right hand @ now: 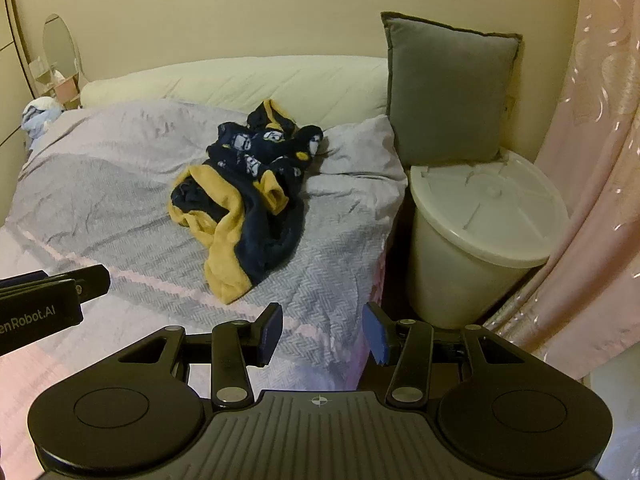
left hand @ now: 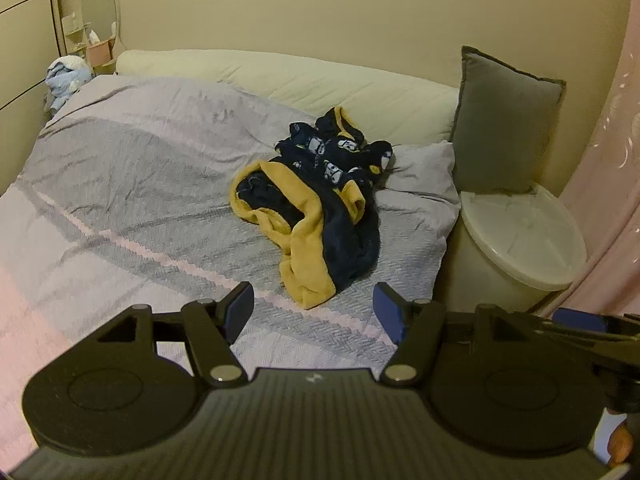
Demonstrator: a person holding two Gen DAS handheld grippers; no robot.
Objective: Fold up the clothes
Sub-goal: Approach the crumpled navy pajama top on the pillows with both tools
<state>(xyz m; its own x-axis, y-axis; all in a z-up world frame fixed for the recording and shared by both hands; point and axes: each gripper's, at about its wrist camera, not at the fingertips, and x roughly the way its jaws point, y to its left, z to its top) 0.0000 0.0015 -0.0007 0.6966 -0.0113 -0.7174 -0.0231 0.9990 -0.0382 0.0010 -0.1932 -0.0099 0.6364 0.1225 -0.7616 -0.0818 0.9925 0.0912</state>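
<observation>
We see a crumpled navy-and-mustard fleece garment lying on the grey herringbone bedspread, near a white lidded bin. Our left gripper and right gripper hover short of it, both spread and empty.

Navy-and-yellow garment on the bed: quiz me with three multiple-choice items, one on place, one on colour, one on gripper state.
1. Where does the navy-and-yellow garment lie?
A. on the bin lid
B. on the grey bedspread
C. on the floor

2. What colour is the upright cushion?
A. grey
B. red
C. white

3. How do the left gripper and right gripper stand?
A. both shut on cloth
B. one holding cloth
C. both open, empty

Answers: 1 B, it sits crumpled on the bedspread; 2 A, it shows grey beside the white lidded bin; 3 C, fingers apart, nothing between.
</observation>
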